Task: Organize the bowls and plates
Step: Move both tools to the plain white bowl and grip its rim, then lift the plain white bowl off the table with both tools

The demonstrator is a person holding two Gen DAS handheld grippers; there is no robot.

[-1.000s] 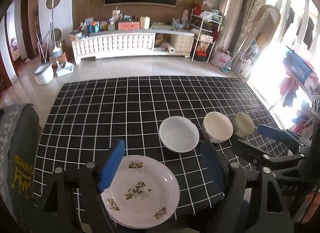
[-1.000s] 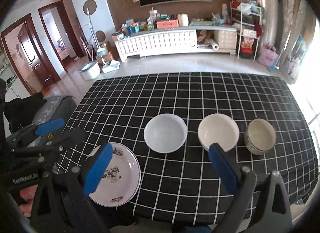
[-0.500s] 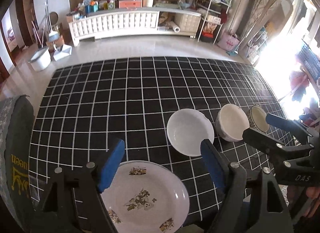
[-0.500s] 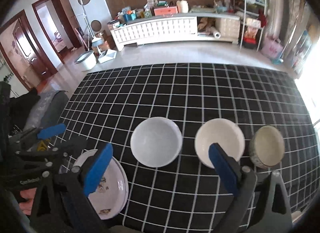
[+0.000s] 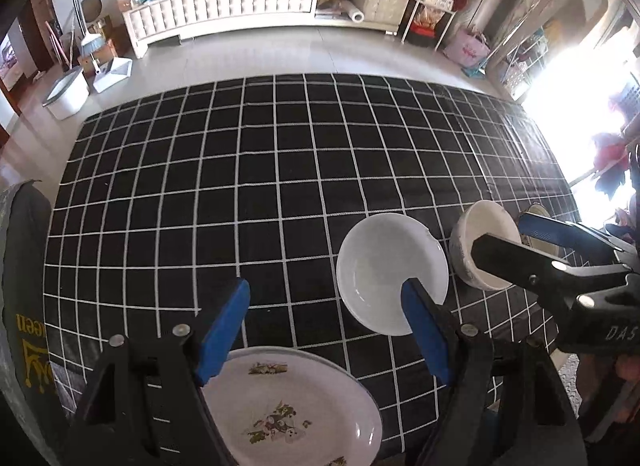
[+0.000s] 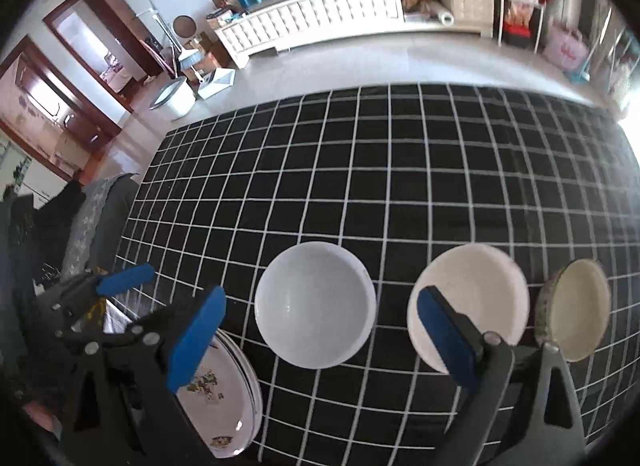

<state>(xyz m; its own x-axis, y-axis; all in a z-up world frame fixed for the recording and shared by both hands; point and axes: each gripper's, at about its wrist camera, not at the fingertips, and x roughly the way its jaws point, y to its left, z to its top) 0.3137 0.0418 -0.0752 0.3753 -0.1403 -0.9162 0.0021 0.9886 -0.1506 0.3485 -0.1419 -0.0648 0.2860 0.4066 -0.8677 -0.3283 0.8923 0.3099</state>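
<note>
You can read very little here. In your left wrist view, the right gripper's black body point(image 5: 592, 306), out at about three o'clock, carries pale capitals "DAS"; whatever follows runs off the edge. At nine o'clock in the same view, the dark fabric point(image 5: 24, 306) draped at the table's side shows yellow letters turned sideways, reading "een" above a yellow emblem; the start of the word is out of sight. In your right wrist view nothing can be read: the packages on the white sideboard point(image 6: 320, 13), near twelve o'clock, are too small.
</note>
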